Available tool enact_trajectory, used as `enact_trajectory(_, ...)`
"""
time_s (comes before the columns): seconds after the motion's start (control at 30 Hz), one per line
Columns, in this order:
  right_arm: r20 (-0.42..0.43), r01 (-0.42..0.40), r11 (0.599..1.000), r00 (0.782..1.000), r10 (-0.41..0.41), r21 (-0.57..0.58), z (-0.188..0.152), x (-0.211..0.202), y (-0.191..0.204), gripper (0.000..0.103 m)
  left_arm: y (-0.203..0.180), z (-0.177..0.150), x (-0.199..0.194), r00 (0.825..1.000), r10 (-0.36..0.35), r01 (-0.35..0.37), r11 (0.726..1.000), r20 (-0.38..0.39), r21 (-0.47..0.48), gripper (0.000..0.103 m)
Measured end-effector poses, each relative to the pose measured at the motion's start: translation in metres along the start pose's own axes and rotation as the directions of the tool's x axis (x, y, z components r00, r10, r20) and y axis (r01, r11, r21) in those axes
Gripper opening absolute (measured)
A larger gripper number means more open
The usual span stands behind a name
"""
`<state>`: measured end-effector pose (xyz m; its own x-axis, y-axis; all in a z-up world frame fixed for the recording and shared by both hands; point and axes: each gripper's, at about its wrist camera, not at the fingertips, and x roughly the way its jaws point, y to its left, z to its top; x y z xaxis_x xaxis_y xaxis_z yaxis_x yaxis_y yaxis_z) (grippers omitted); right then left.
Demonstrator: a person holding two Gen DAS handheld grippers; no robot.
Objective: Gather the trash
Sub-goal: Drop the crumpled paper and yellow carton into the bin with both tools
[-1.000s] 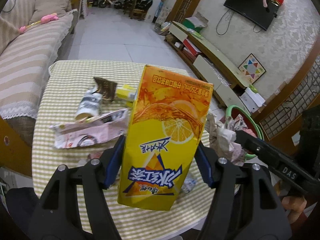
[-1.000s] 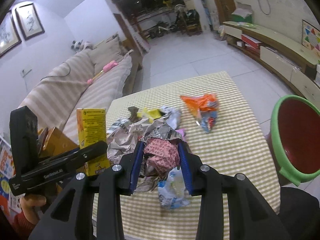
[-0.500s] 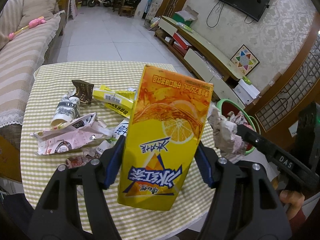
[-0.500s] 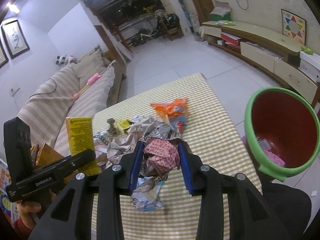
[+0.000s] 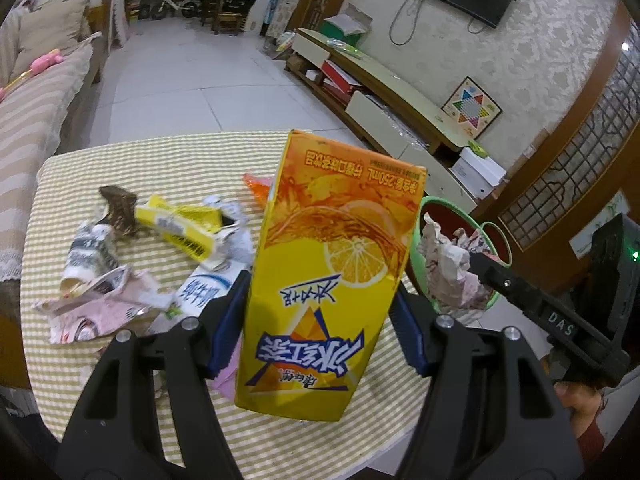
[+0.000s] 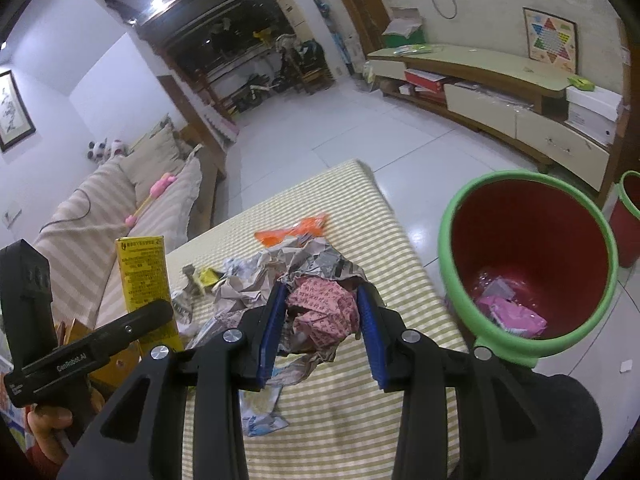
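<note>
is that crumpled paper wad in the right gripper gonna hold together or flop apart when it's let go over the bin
The crumpled paper wad is probably light and springy, so it may puff open on release. Loose tails hang below the right gripper, so pieces could snag or separate. The green-rimmed bin has a wide mouth, which should help.

There are two hand-held grippers, the left hand-held gripper (image 5: 320, 320) and the right hand-held gripper (image 6: 322, 330). One yellow drink carton (image 5: 328, 272) sits in the left one. One ball of crumpled paper (image 6: 320, 312) sits in the right one. There are two red bins with green rims: a near bin (image 6: 532, 264) and a far bin (image 6: 628, 220). One table (image 6: 360, 400) has a striped cloth. On it I count one orange wrapper (image 6: 292, 234), one yellow wrapper (image 5: 180, 228), one brown wrapper (image 5: 120, 208), one small white bottle (image 5: 86, 256), one pink packet (image 5: 100, 308) and one blue and white bag (image 6: 260, 412). One sofa (image 6: 100, 208) has one pink toy (image 6: 154, 192). One game board (image 6: 550, 40) leans on the wall.
</note>
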<state>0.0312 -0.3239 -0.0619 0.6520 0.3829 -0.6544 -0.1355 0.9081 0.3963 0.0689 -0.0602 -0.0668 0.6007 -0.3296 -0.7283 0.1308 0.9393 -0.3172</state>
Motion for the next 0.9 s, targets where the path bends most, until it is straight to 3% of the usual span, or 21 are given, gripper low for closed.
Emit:
enact_trajectory(0.23,0.061,0.059,0.998,0.996,-0.061,0.038,0.012,-0.018,-0.030,0.036,-0.028,0.007,0.018,0.999,-0.032,0.033,0.998,-0.014,0.054,0.064)
enact_trajectory(0.43,0.105,0.121,0.984,0.985,-0.136,0.133,0.019,-0.032,-0.083,0.036,-0.065,0.016,0.047,0.995,-0.081,0.086,0.989,-0.054,0.117,0.064)
enact_trajectory(0.9,0.125,0.219,0.930,0.956,-0.265,0.296,0.023,-0.053,-0.175,0.038,-0.154,0.026,0.136,0.964,-0.182,0.223,0.951,-0.194,0.215,0.064)
